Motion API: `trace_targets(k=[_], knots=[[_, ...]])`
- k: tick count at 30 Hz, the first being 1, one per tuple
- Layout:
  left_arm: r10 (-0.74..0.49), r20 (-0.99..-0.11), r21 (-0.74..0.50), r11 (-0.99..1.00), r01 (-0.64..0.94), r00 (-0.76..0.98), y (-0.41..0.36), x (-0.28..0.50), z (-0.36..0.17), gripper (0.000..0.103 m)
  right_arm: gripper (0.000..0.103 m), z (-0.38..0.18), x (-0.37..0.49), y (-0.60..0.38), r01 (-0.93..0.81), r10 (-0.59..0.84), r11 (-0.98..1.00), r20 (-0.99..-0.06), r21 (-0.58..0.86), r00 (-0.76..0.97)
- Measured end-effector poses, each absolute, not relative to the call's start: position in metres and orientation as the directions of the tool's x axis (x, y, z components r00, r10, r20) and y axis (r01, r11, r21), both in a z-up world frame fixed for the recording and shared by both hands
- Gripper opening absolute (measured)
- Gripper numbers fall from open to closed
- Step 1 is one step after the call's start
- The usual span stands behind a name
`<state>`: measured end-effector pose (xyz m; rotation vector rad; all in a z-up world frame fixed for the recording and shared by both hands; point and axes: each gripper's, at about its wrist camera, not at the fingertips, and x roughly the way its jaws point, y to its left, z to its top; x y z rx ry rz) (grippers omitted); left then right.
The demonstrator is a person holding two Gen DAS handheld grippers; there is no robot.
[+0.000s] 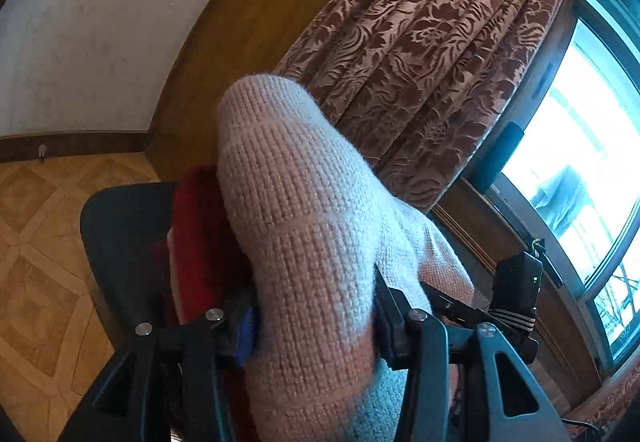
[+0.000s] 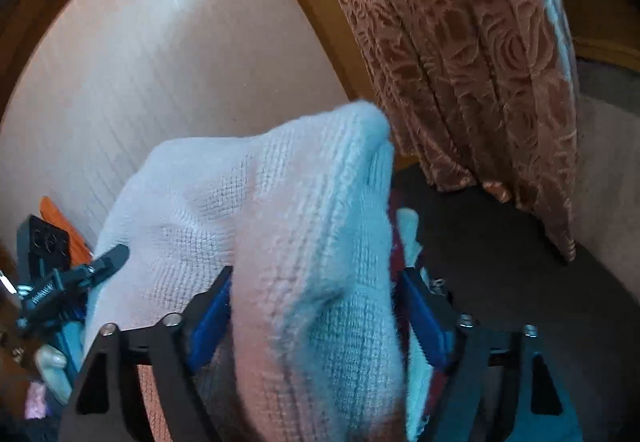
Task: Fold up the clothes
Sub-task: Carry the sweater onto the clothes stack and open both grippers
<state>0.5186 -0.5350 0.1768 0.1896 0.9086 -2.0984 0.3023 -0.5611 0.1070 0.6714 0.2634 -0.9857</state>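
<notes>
Two hand-held grippers lift a pale knitted sweater (image 1: pixel 304 210) above a dark chair seat (image 1: pixel 120 238), each tool tilted a little downward toward the room's far wall.

Nearest the left camera, the left gripper (image 1: pixel 316 322) has a thick bunch of the sweater between its black fingers; the knit fills the whole gap and bulges up past the tips. Whether the pads press on the cloth or merely flank it cannot be told. The other tool (image 1: pixel 516 298) shows at the right edge of this view, close alongside and touching the same garment.

In the right camera, the right gripper (image 2: pixel 316 298) stands with its blue-padded fingers (image 2: pixel 208 318) set wide. A fold of the sweater (image 2: pixel 280 210) rises between them, and a narrow gap shows beside the cloth on the right, so the grip itself is uncertain. The left tool (image 2: pixel 60 282) and part of a hand (image 2: pixel 50 366) appear at the lower left.

Under the sweater lies a red cloth (image 1: pixel 200 242) on the seat. Beyond hang a brown patterned curtain (image 1: pixel 432 54), a bright window (image 1: pixel 576 146) and a tiled floor (image 1: pixel 44 242).
</notes>
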Motion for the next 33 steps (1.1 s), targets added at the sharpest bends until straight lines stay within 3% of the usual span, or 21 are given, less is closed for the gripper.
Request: trace_targets(k=[6, 9, 12, 15, 18, 19, 23, 26, 31, 33], knots=[[-0.653, -0.443, -0.532, -0.359, 0.766, -0.614, -0.537, 0.517, 0.186, 0.052, 0.086, 0.142, 0.295, -0.526, 0.914, -0.799, 0.345, -0.443, 0.215, 0.406], [-0.68, -0.454, -0.496, -0.345, 0.797, -0.577, -0.527, 0.521, 0.194, 0.053, 0.086, 0.159, 0.296, -0.502, 0.937, -0.863, 0.337, -0.368, 0.09, 0.346], [-0.694, -0.477, -0.451, -0.332, 0.828, -0.539, -0.519, 0.527, 0.201, 0.056, 0.086, 0.176, 0.313, -0.478, 0.905, -0.866, 0.426, -0.285, 0.009, 0.41], [-0.686, -0.505, -0.419, -0.337, 0.844, -0.524, -0.518, 0.519, 0.202, 0.058, 0.085, 0.174, 0.344, -0.481, 0.853, -0.827, 0.513, -0.322, -0.095, 0.461], [-0.686, -0.504, -0.43, -0.328, 0.841, -0.525, -0.518, 0.525, 0.204, 0.06, 0.086, 0.141, 0.362, -0.517, 0.831, -0.74, 0.552, -0.497, -0.066, 0.453], [-0.693, -0.5, -0.432, -0.321, 0.843, -0.52, -0.516, 0.529, 0.205, 0.06, 0.092, 0.128, 0.365, -0.531, 0.833, -0.71, 0.553, -0.543, -0.035, 0.448], [-0.848, -0.402, -0.301, -0.234, 0.924, -0.346, -0.487, 0.544, 0.227, 0.057, 0.094, 0.12, 0.356, -0.54, 0.836, -0.716, 0.546, -0.486, 0.057, 0.501], [-0.832, -0.341, -0.286, -0.351, 0.892, -0.437, -0.472, 0.53, 0.244, 0.059, 0.095, 0.117, 0.356, -0.543, 0.837, -0.721, 0.544, -0.477, 0.06, 0.502], [-0.739, -0.506, -0.237, -0.376, 0.896, -0.444, -0.52, 0.481, 0.218, 0.059, 0.097, 0.114, 0.356, -0.533, 0.833, -0.727, 0.55, -0.463, 0.051, 0.508], [-0.741, -0.535, -0.198, -0.358, 0.912, -0.407, -0.533, 0.472, 0.204, 0.059, 0.097, 0.113, 0.356, -0.532, 0.844, -0.736, 0.535, -0.466, 0.045, 0.492]])
